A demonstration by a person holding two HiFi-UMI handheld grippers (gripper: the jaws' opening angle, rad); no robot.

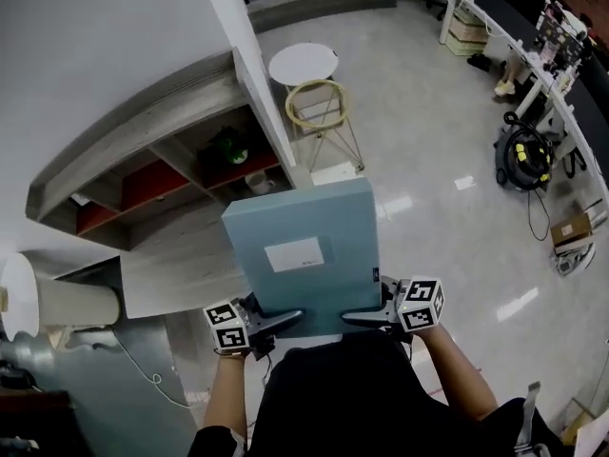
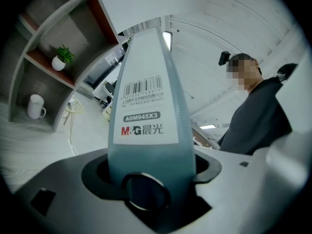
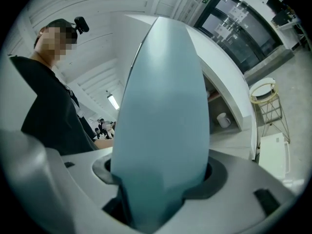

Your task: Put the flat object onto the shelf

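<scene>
At six o'clock, left gripper [image 1: 279, 321] and right gripper [image 1: 363, 319] fingers each clamp a near corner of the flat blue box [image 1: 303, 250]; the shelf [image 1: 143, 174] lies toward ten o'clock.

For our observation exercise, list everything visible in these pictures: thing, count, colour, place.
file box: one, pale blue, white label, held in the air between both tools
shelf: one, grey with red back panels, against the white wall
potted plant: one, green in white pot, on a shelf board
mug: one, white, compartment below the plant
side table: one, white top, gold wire frame, right of the shelf
vacuum cleaner: one, black and yellow, floor at far right
cardboard box: one, brown, floor at right edge
left tool: one, grey, shut on the file box's near left corner
right tool: one, grey, shut on its near right corner
</scene>
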